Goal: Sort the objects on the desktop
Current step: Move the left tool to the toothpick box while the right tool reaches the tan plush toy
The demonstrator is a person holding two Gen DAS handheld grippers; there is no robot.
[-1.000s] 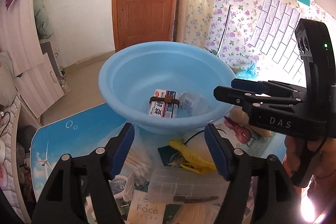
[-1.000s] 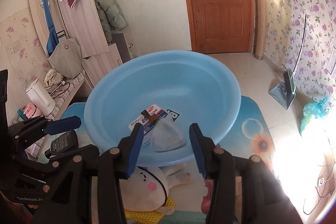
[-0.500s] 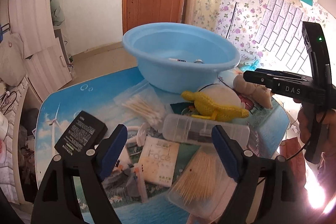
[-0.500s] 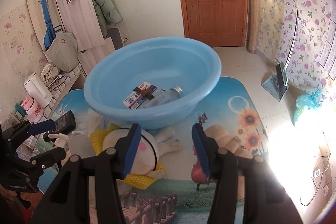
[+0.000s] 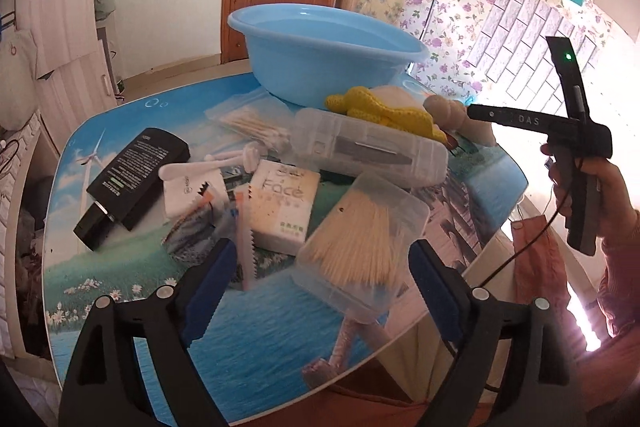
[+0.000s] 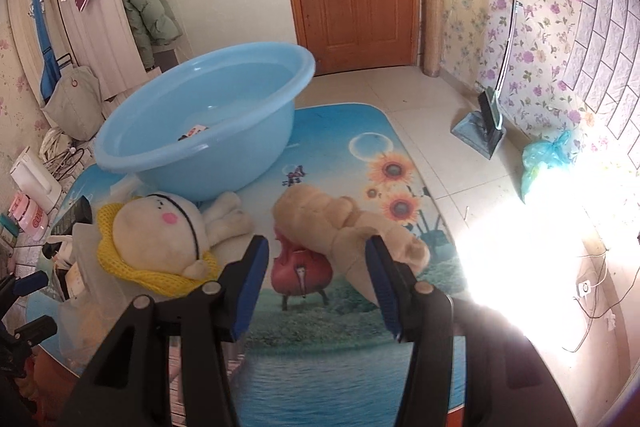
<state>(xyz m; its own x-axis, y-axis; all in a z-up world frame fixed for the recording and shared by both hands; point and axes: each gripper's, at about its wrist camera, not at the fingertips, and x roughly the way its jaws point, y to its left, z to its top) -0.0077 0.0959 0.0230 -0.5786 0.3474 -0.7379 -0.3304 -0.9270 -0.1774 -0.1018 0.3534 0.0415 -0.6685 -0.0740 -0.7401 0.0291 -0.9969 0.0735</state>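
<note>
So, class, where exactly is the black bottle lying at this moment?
In the left wrist view, the black bottle lies flat on the left part of the table, cap toward the camera, beside the white sachet and left of the "Face" tissue pack.

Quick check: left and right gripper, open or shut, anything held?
Left gripper: jaws opening, nothing held; the toothpick box lies ahead.
Right gripper: open, empty, above the tan plush toy.
</note>
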